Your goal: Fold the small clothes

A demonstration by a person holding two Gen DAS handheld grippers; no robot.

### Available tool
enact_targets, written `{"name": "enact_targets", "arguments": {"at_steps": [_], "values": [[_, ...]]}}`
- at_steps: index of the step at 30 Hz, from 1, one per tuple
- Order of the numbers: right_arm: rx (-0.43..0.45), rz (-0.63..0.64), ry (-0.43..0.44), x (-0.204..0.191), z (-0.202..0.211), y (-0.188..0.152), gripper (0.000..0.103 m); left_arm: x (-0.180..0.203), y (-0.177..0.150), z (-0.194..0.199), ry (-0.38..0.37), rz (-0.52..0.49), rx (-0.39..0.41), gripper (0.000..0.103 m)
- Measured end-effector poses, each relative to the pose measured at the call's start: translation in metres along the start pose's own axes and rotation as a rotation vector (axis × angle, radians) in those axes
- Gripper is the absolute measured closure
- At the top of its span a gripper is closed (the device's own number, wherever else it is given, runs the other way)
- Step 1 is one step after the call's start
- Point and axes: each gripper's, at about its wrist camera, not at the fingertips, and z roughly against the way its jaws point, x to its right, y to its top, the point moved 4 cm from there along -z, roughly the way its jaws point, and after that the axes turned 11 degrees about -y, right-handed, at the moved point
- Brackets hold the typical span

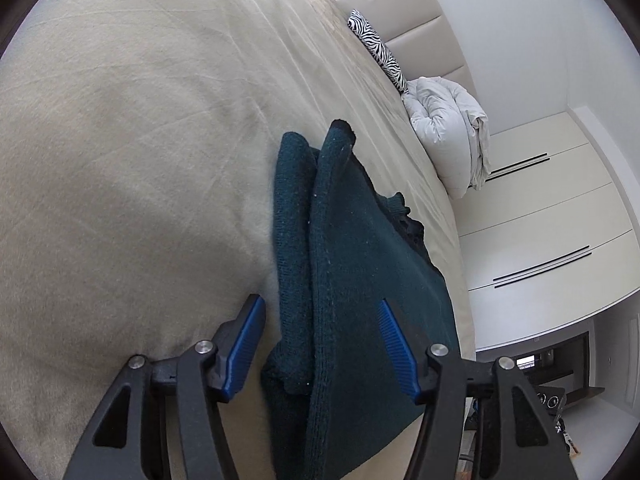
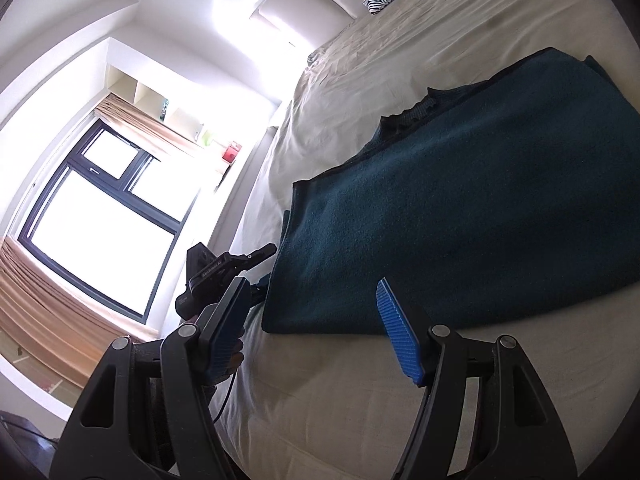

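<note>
- Dark teal knit, a small garment (image 1: 360,280), lies partly folded on the beige sheet of the bed (image 1: 140,160); in my left wrist view it fills the lower middle of the frame, with one folded edge standing up as a ridge that runs toward the upper centre.
- My left claw (image 1: 322,312) stands apart around that garment: the left blue pad (image 1: 244,348) sits over bare sheet just beside the cloth, the right pad over the knit. The pads do not press on it, so I hold nothing there.
- In my right wrist view the same garment (image 2: 460,208) spreads flat across the right half of the frame, its near edge along the lower middle.
- My right claw (image 2: 312,292) is also spread, nothing between its pads; the right pad (image 2: 400,336) overlaps the garment's near edge in the frame, though I cannot tell if it touches.
- My left claw shows in that view too (image 2: 260,254), at the garment's left edge.
- A zebra-print pillow (image 1: 378,50) and a white duvet (image 1: 448,136) lie at the upper right of the left view, by the padded headboard (image 1: 400,12).
- A window (image 2: 104,220) glares at the left of the right view.
</note>
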Motion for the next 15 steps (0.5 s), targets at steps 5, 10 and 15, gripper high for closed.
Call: {"name": "enact_targets", "arguments": {"at_steps": [5,10,15], "values": [[-0.037,-0.011,0.027,-0.004,-0.014,-0.003,0.039,-0.004,-0.002,-0.003,-0.062,0.071,-0.038,0.05],[-0.065,-0.019,0.043,-0.007,-0.027,0.001,0.039,-0.011,-0.004,-0.001,-0.073,0.11,-0.064,0.064],[-0.1,-0.038,0.044,-0.007,-0.043,0.007,0.039,-0.018,-0.004,0.002,-0.071,0.132,-0.058,0.082]]}}
